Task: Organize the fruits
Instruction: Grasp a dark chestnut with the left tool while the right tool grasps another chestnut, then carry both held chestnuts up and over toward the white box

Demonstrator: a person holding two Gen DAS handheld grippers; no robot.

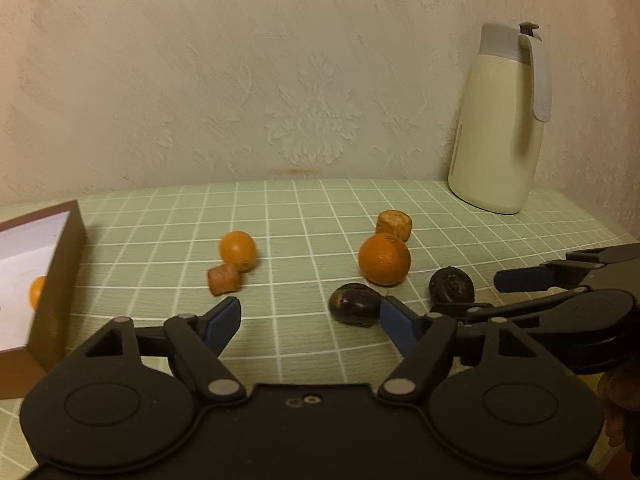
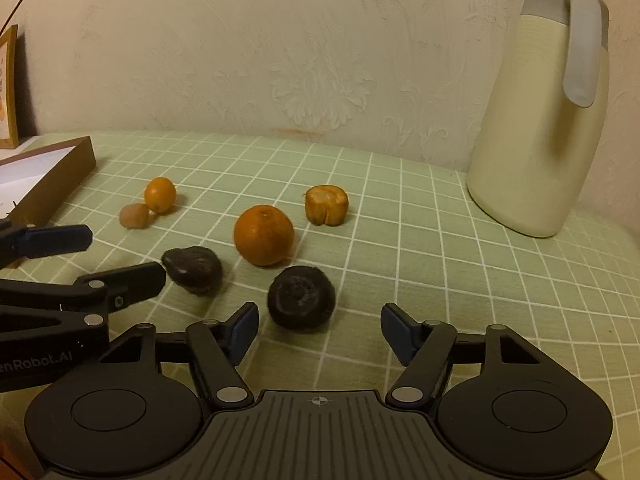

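Fruits lie on a green checked tablecloth (image 1: 304, 208): a large orange (image 1: 384, 259), a small orange (image 1: 237, 250), two brown chunks (image 1: 224, 278) (image 1: 394, 224) and two dark fruits (image 1: 354, 304) (image 1: 451, 285). One small orange (image 1: 37, 291) lies inside the open brown box (image 1: 56, 276) at left. My left gripper (image 1: 310, 318) is open and empty, low over the cloth, with a dark fruit beside its right finger. My right gripper (image 2: 318, 330) is open and empty, with a dark fruit (image 2: 300, 304) just ahead between its fingers. The other dark fruit (image 2: 194, 270) and the large orange (image 2: 263, 234) lie farther ahead.
A cream thermos jug (image 1: 500, 128) stands at the back right against the wallpapered wall; it also shows in the right wrist view (image 2: 548, 112). The box (image 2: 52, 176) sits at the left edge. A framed picture (image 2: 9, 92) leans behind it.
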